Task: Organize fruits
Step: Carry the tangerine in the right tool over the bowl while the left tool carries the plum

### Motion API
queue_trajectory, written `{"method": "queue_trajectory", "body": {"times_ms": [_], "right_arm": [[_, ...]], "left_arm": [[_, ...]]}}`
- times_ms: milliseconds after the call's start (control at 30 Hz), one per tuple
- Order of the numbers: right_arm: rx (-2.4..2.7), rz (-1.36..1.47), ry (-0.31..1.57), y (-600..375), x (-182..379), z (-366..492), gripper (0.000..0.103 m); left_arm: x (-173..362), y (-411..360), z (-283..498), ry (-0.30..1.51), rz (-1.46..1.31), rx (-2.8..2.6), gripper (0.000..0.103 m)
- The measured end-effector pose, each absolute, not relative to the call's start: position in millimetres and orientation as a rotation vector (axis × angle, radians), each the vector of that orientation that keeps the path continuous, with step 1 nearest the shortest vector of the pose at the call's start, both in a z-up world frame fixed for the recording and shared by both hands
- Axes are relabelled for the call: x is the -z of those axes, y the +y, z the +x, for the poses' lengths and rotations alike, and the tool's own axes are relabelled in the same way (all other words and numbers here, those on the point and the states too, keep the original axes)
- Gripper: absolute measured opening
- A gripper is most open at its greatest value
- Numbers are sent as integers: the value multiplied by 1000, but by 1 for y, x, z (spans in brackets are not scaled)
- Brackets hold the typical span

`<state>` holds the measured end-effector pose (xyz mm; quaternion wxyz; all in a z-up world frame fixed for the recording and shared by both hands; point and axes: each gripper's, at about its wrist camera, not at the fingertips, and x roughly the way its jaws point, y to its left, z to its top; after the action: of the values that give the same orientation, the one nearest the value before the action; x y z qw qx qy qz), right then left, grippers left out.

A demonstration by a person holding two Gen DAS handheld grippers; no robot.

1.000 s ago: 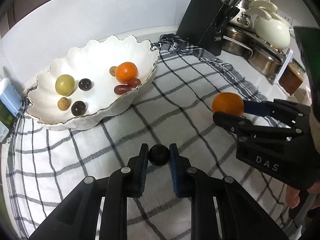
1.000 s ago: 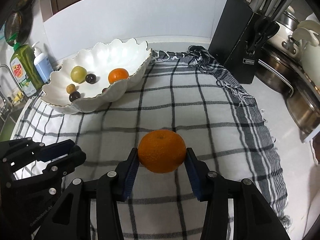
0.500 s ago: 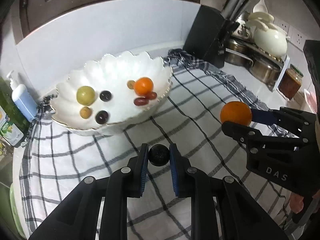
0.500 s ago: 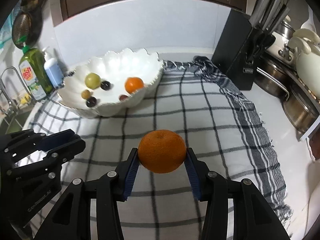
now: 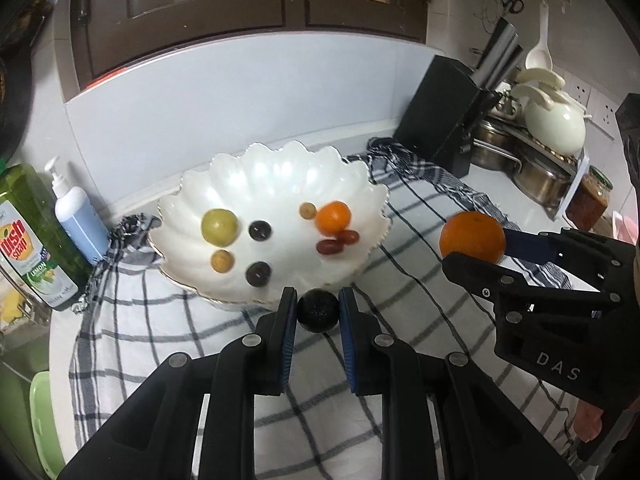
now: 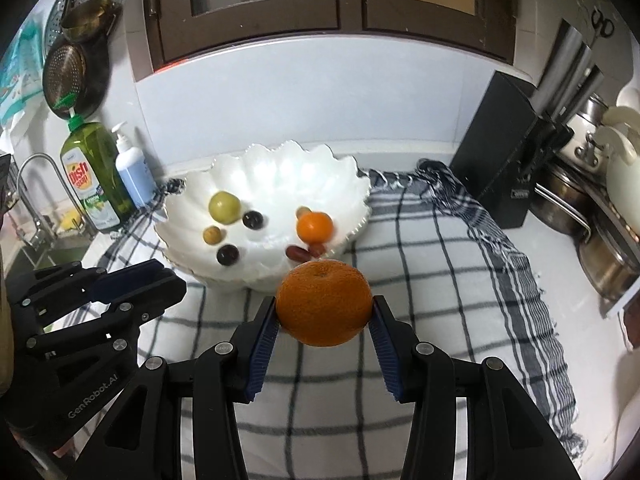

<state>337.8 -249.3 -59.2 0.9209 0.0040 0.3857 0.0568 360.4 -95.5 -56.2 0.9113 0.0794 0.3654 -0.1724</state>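
My left gripper (image 5: pixel 319 311) is shut on a small black round fruit (image 5: pixel 319 310), held above the checked cloth (image 5: pixel 400 280) just in front of the white scalloped bowl (image 5: pixel 224 172). My right gripper (image 6: pixel 324 312) is shut on a large orange (image 6: pixel 324 303), also raised, right of the bowl (image 6: pixel 348 176); the orange also shows in the left wrist view (image 5: pixel 472 237). The bowl holds a small orange (image 5: pixel 333 217), a green fruit (image 5: pixel 219 221), two dark grapes, red grapes (image 5: pixel 337 241) and small tan fruits.
A green dish soap bottle (image 5: pixel 28 236) and a blue pump bottle (image 5: pixel 78 212) stand left of the bowl. A black knife block (image 5: pixel 444 116), steel pots (image 5: pixel 540 172) and a white pot (image 5: pixel 554 126) stand at the right. A sink tap (image 6: pixel 32 184) is at far left.
Both grippers have lifted and pulled back with their fruits, so the bowl looks smaller and farther and the wall cabinets have come into view. Both grips are unchanged.
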Motion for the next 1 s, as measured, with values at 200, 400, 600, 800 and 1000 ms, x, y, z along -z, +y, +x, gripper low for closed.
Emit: {"method": "queue_trajectory", "body": {"times_ms": [200, 400, 600, 800, 1000], "right_arm": [[-126, 1, 769, -237, 47, 353, 47], [-134, -9, 748, -223, 36, 372, 47], [-132, -20, 732, -211, 25, 394, 47], [-133, -33, 735, -202, 20, 419, 47], [-130, -47, 761, -195, 23, 445, 47]], "left_arm": [[43, -81, 373, 728, 170, 327, 22], [28, -66, 388, 697, 172, 313, 22], [17, -56, 408, 687, 166, 304, 22], [12, -50, 434, 693, 156, 306, 22], [12, -48, 464, 715, 158, 311, 22]]}}
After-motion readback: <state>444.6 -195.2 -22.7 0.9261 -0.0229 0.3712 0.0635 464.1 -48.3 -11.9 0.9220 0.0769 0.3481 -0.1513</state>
